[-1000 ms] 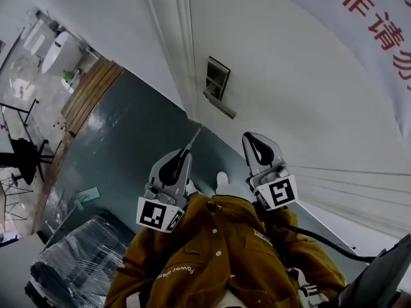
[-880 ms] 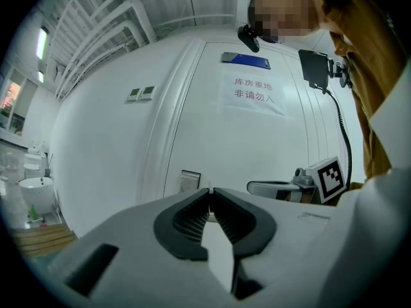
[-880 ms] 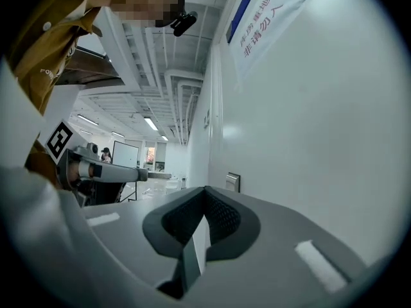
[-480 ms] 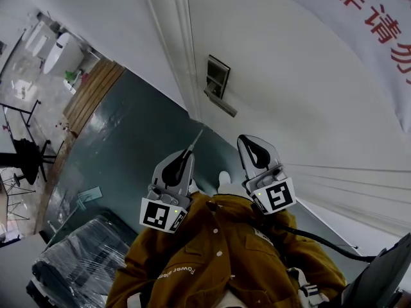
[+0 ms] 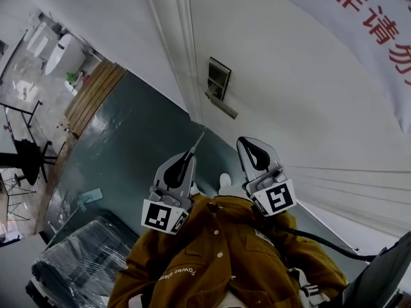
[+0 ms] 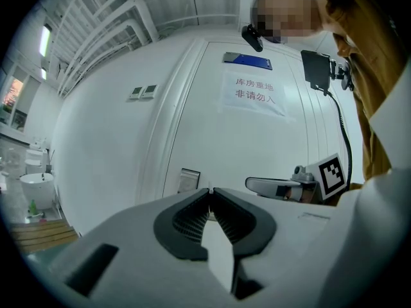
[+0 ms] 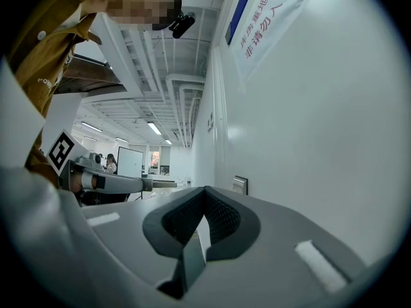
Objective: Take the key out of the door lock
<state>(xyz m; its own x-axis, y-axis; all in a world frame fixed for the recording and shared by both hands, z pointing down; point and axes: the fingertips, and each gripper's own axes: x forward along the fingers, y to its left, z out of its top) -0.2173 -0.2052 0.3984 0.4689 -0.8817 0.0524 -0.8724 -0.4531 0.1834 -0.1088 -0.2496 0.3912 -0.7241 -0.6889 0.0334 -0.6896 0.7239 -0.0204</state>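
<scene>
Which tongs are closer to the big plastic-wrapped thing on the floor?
The left tongs. The plastic-wrapped bundle sits on the floor down to their left; the right tongs are on the far side of them, next to the white door.

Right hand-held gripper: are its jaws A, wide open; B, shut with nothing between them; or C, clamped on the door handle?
B: in the right gripper view, the pads of the right hand-held gripper meet with nothing between them, and the head view shows the door handle well apart from it.
</scene>
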